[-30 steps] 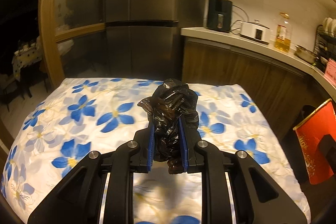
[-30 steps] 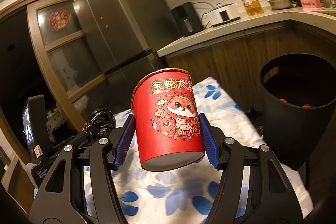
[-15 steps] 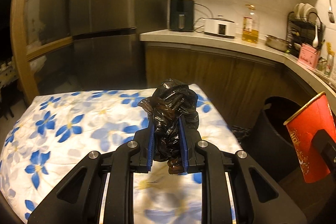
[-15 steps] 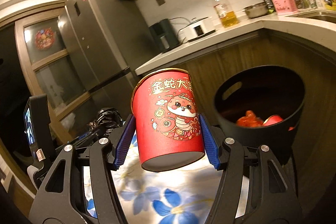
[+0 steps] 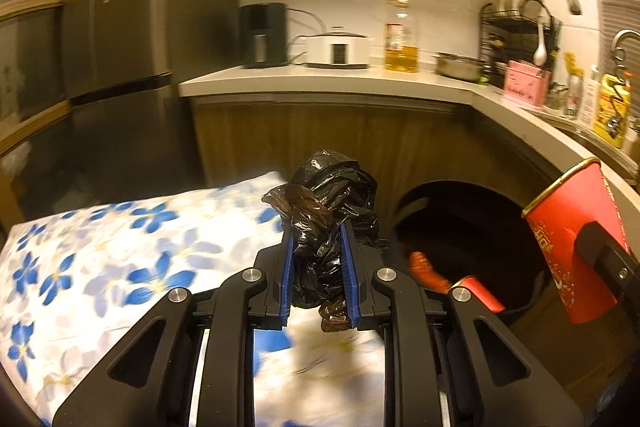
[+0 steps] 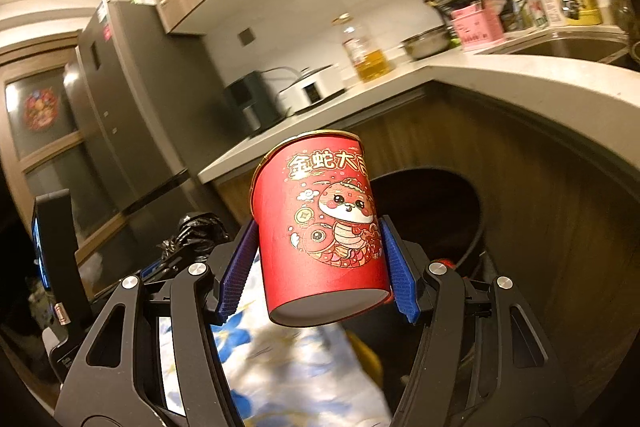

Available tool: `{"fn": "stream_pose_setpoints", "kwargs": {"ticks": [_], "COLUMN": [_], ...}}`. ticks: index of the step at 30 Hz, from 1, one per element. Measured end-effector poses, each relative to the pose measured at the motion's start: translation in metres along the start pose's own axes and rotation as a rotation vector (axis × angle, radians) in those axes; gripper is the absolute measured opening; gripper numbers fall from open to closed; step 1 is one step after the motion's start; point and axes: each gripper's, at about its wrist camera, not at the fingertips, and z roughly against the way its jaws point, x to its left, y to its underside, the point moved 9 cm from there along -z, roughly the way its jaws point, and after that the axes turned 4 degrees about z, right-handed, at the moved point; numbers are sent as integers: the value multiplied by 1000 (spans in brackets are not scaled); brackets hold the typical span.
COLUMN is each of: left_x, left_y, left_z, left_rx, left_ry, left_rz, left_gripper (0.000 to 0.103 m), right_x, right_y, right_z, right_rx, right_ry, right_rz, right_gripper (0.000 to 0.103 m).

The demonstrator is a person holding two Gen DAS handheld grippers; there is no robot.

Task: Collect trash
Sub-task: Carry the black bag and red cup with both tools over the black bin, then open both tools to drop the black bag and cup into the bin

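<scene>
The left gripper (image 5: 318,269) has its blue-padded fingers (image 5: 287,271) pinched on a crumpled black plastic bag (image 5: 332,203), which bulges above the pads and hangs a brownish scrap below them. It is held in the air over the far right corner of the table covered with a white cloth printed with blue flowers (image 5: 100,247).

The right gripper (image 6: 318,269) clamps a red paper cup printed with a cartoon snake and gold characters (image 6: 324,227) by its sides, the blue pads pressed against the wall of the cup near its base, the cup tilted slightly with its gold rim upward. From the left wrist view the same cup shows at the right edge, close to the rim of the round black trash bin (image 5: 476,223).

The bin stands on the floor just past the table's right edge, against the wood-fronted cabinets under the pale worktop (image 5: 360,81). Inside it lie red items, perhaps wrappers or cans; the blur leaves that unclear. On the worktop stand a black appliance (image 5: 262,35), a white cooker (image 5: 338,47) and a bottle of yellow oil (image 5: 400,41).
</scene>
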Motion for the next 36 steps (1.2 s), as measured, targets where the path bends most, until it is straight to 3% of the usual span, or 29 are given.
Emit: {"fn": "stream_pose_setpoints", "kwargs": {"ticks": [6,11,26,32,36], "left_x": [-45,-75,-104,-99,-99], "left_y": [-12,-15,-15,-8,-5], "left_z": [-18,-32,-62,-73,-75], "left_rx": [-4,-10,-4,17,24], "left_ry": [101,138,197,192,193], "left_rz": [-16,-51,-76,-66,-66], "left_gripper": [22,23,30,45,69], "right_x": [-27,-45,-66,-76,-81], "right_y": [-16,-24,-41,-44,-41], "right_z": [-5,-16,-51,-57,-55], "right_rx": [-30,-29,-24,-10,-2], "right_ry": [46,65,51,52,70], "right_rz": [-25,-44,-87,-126,-140], "right_gripper": [60,60,63,75,77]}}
